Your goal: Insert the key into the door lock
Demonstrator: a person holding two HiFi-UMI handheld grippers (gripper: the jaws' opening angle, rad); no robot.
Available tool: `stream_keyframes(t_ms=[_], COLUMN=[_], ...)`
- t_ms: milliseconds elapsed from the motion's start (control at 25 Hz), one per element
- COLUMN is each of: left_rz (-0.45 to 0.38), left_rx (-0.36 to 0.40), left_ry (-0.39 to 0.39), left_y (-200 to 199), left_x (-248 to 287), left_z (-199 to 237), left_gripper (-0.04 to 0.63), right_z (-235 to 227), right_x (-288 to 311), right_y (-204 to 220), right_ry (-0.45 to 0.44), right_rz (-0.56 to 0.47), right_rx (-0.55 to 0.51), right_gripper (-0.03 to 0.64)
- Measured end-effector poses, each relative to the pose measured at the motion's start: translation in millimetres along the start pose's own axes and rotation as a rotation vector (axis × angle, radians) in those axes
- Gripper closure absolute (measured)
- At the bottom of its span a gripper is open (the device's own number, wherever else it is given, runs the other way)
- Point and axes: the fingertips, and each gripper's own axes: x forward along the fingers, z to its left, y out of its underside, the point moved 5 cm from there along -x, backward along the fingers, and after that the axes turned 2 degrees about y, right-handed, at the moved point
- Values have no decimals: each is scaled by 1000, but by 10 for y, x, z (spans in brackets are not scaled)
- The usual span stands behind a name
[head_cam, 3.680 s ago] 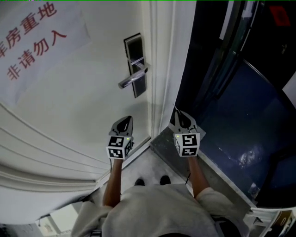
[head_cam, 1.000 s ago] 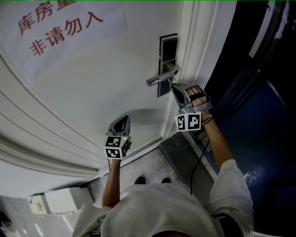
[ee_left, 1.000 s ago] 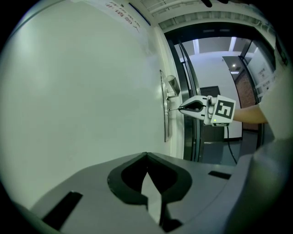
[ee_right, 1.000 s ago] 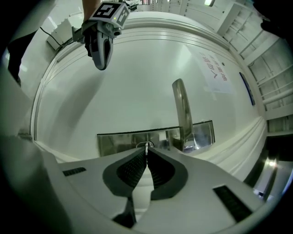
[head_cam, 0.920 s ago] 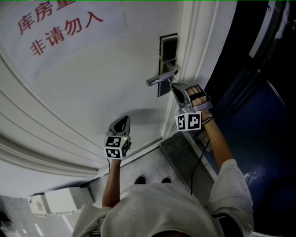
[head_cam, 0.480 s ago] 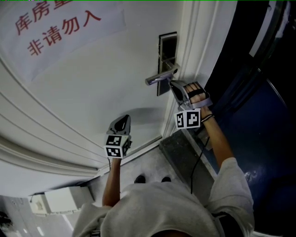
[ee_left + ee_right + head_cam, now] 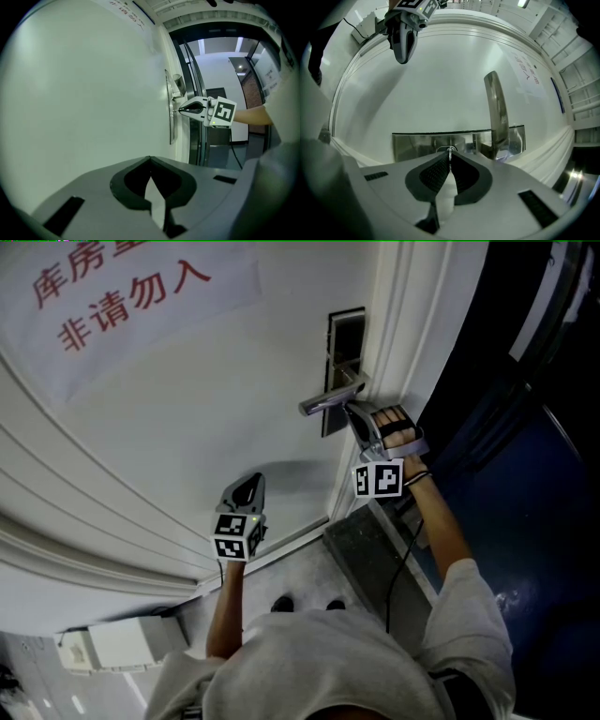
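A steel lock plate (image 7: 346, 352) with a lever handle (image 7: 328, 401) sits on the white door (image 7: 187, 427). My right gripper (image 7: 352, 412) points at the plate just below the handle, shut on a thin key (image 7: 450, 151). In the right gripper view the key's tip meets the keyhole (image 7: 446, 149) on the lock plate (image 7: 417, 143), beside the handle (image 7: 497, 110); how deep it sits is hidden. My left gripper (image 7: 255, 482) hangs lower on the door, shut and holding nothing. The left gripper view shows its own left gripper (image 7: 150, 160) and the right gripper (image 7: 180, 110) at the plate (image 7: 169, 117).
A paper notice (image 7: 122, 296) with red characters is taped to the door's upper left. The white door frame (image 7: 403, 343) borders the lock on the right, with a dark glass panel (image 7: 525, 427) beyond. A stone threshold (image 7: 361, 545) lies below.
Since 3.7 s ago my right gripper has risen from beside the door frame to the lock plate. Over the last second it edged slightly closer under the handle. The left gripper stayed put.
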Motion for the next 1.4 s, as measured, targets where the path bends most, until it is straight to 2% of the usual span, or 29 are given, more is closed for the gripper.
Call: stream_keyframes(t_ms=[600, 720, 760, 880, 960, 1400], left_rz=[-12, -15, -17, -22, -22, -18], left_rx=[-15, -10, -9, -5, -3, 4], left_ry=[9, 11, 11, 12, 14, 45], left_y=[19, 12, 3, -18, -18, -12], left_x=[24, 18, 13, -3, -11, -19], left_z=[-5, -11, -8, -6, -13, -106], left_gripper=[578, 578, 578, 578, 578, 578], right_z=[16, 43, 56, 124, 154, 44], right_x=[132, 121, 118, 111, 110, -144], right_y=[-19, -14, -15, -18, -17, 23], right_ry=[16, -12, -29, -78, -87, -27], right_rz=[23, 19, 17, 14, 17, 36], right_rx=[-11, -4, 2, 3, -4, 23], right_gripper=[586, 586, 578, 484, 454, 454])
